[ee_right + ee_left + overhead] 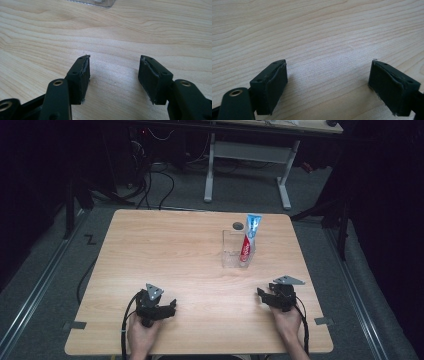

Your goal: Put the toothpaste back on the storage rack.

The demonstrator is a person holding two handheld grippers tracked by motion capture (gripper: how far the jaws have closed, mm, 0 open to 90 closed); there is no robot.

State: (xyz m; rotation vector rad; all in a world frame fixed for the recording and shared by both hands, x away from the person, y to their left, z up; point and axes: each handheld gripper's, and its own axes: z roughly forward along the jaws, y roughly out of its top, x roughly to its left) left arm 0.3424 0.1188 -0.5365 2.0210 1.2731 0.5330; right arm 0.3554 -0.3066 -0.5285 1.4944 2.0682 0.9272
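Observation:
A toothpaste tube (250,239), red, white and blue, stands upright in a clear plastic box (231,251) on the right half of the wooden table (170,250). A hand holds my left gripper (173,306) near the front left edge; it is open, with bare wood between its jaws (329,75). Another hand holds my right gripper (259,293) at the front right, in front of the box. It is open too, nothing between its pads (113,72). The box's clear base (92,3) shows at the top edge of the right gripper view.
A small dark round hole (238,226) lies in the tabletop just behind the box. Behind the table stands a white-legged desk (250,155) with cables (155,180) on the floor. Small grey brackets (75,325) sit at the table's front corners.

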